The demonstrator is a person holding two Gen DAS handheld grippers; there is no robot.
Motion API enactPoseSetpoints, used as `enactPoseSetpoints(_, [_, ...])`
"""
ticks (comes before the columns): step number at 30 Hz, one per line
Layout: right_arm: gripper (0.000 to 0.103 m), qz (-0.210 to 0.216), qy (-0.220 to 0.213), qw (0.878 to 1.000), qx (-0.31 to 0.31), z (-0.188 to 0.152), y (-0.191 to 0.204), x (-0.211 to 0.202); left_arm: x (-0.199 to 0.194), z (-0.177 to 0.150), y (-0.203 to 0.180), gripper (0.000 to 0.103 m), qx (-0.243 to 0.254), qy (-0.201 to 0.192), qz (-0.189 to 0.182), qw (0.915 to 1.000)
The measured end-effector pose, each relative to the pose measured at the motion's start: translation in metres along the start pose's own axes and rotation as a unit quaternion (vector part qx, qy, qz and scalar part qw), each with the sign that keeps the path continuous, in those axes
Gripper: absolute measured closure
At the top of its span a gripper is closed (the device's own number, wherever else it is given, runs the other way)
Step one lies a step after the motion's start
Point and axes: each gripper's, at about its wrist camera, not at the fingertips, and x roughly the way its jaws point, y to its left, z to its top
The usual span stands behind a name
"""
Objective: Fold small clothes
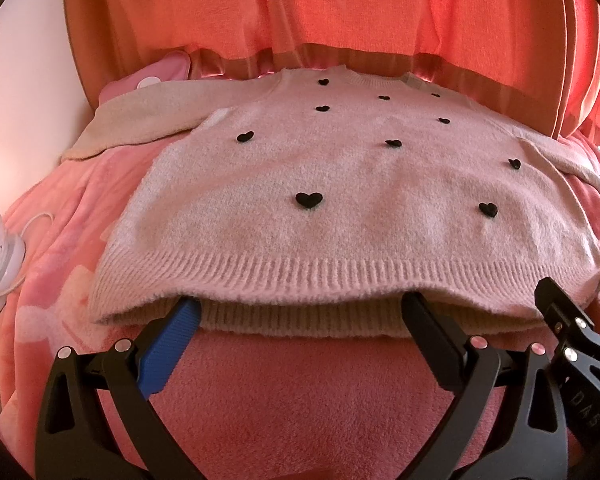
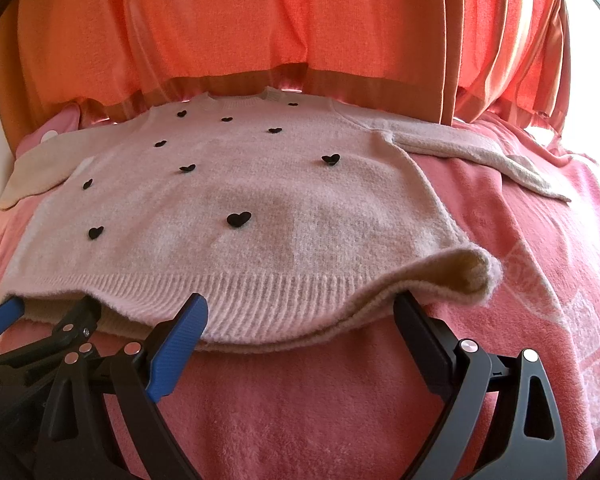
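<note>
Nearest my left camera, the left tongs (image 1: 300,304) stand wide apart, with the blue pad on one side and the black pad on the other. Both tips are tucked under the upper layer of the ribbed hem (image 1: 300,272), so the front layer rides on top of them and the back layer lies below. Nothing is clamped. The sweater (image 1: 320,184) lies flat ahead of the tongs on the pink blanket (image 1: 300,392) of the bed, front up, its black hearts (image 1: 309,199) showing. One sleeve (image 1: 140,120) trails off ahead to the left. The right tongs enter at the right edge, also at the hem.

From the right camera, the right tongs (image 2: 300,312) are likewise spread, tips at the hem. The blue pad sits just under the front layer, and the black pad is below the lifted corner (image 2: 472,276), which has curled to show its pale inside. The other sleeve (image 2: 480,156) stretches ahead to the right. The left tongs (image 2: 48,312) show at the left edge.

My judgement is that the step is taking hold of the hem for a fold toward the collar. To do it well, I should catch both layers, not only the front one. I would close both tongs level with each other and smooth that curled corner first, otherwise the fold will come out skewed.
</note>
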Motion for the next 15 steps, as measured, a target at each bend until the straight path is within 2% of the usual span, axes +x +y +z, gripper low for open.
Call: enactPoseSetpoints(15, [0.011, 0.0, 0.0, 1.0, 0.001, -0.0009, -0.0011, 0.0009, 0.0007, -0.0003, 0.0, 0.005, 0.002, 0.0, 0.001, 1.0])
